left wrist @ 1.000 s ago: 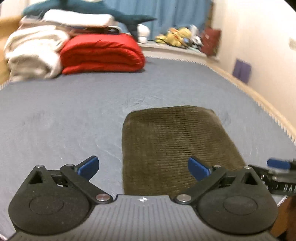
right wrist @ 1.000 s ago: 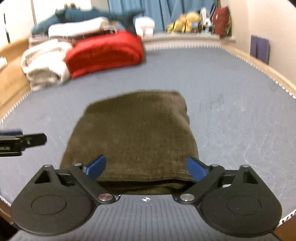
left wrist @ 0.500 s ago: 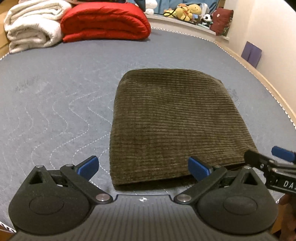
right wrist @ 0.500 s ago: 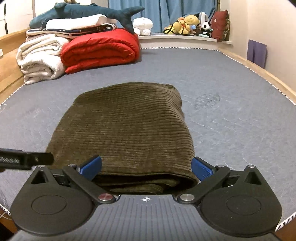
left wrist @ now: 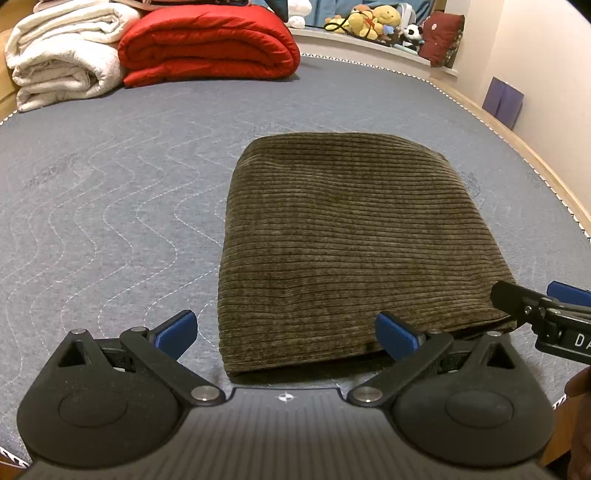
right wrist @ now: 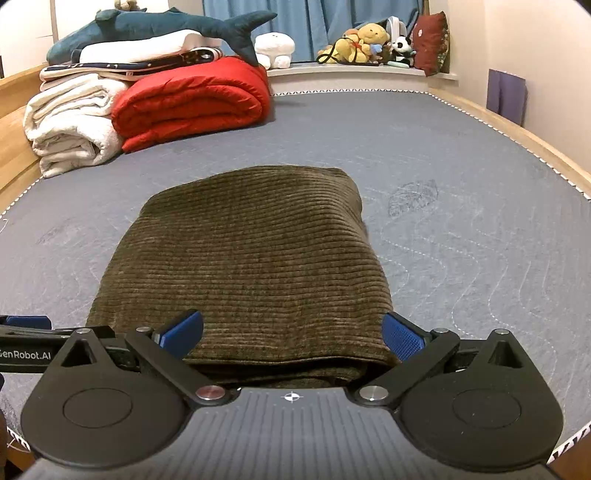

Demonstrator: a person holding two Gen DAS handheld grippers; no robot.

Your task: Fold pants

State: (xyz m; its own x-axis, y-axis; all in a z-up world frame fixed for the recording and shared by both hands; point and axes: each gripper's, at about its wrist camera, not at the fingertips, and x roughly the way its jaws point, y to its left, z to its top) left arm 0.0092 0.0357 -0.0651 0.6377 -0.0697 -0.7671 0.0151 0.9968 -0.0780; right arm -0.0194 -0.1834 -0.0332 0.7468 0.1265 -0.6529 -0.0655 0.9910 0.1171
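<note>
We see the pants (left wrist: 354,251) lying folded into a thick, roughly rectangular olive-brown corduroy bundle on the grey quilted mattress (left wrist: 110,192), nearer its front edge than the far end. The ribs run across the bundle, and its stacked layers show along the near edge in the right wrist view (right wrist: 280,373).

Our left gripper (left wrist: 286,332) hovers at the near left corner of the bundle with its blue-padded fingers (left wrist: 175,330) spread wide — one pad sits over bare mattress just left of the cloth, the other over the near edge of the fabric. Nothing is clamped between them.

Our right gripper (right wrist: 291,334) is also spread wide, its two blue pads (right wrist: 400,338) standing either side of the near right part of the bundle, with the cloth lying in the gap; we cannot tell whether the pads touch the fabric, but they are not closed on it. In the left wrist view the right gripper (left wrist: 535,306) shows at the right border, just beside the bundle's near right corner.

Well beyond the pants, at the far left of the bed, a rolled red duvet (right wrist: 192,103) lies beside a folded white blanket (right wrist: 70,122), with a plush shark (right wrist: 162,27) on top of the stack — and stuffed toys (right wrist: 364,42) line the sill by the blue curtain (right wrist: 314,22)
</note>
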